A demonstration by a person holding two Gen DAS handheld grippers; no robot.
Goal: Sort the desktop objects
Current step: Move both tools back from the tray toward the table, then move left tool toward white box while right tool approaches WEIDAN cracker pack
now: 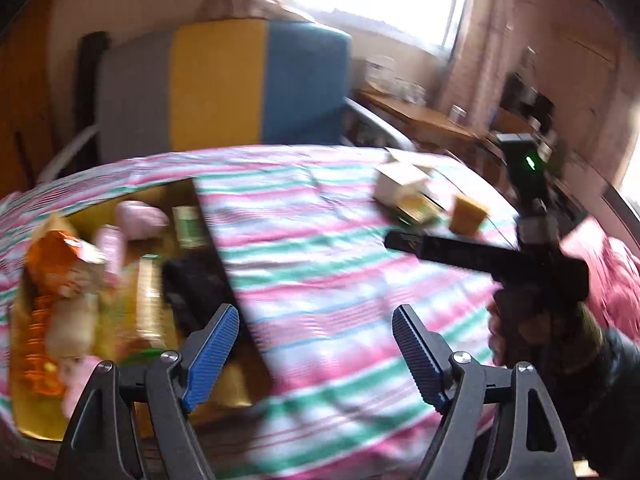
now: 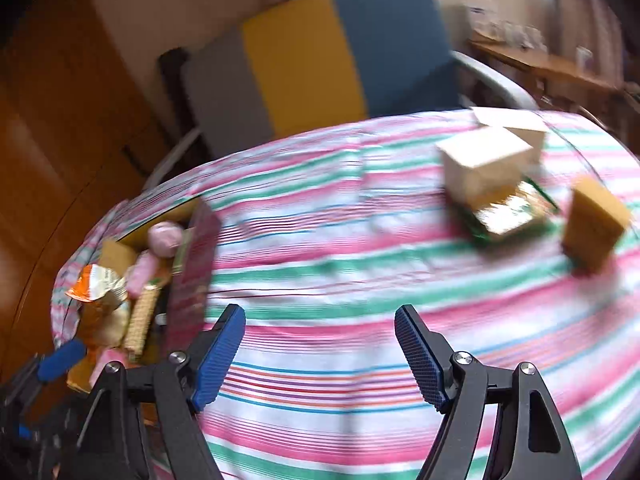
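While spread wide, both tongs, left (image 1: 314, 354) and right (image 2: 320, 354), hold nothing.

My two wrist views tilt down, close over the pink-green-white striped cloth worktop (image 1: 320, 240) (image 2: 340, 240), sharing it and the grey-yellow-blue padded chair (image 1: 224, 84) (image 2: 320, 60).

You have lots of open striped cloth (image 2: 320, 240) in the middle to move over. The full box (image 2: 196, 264) blocks the left side. Small boxes (image 2: 484, 164) and a yellow block (image 2: 592, 232) sit on the right.
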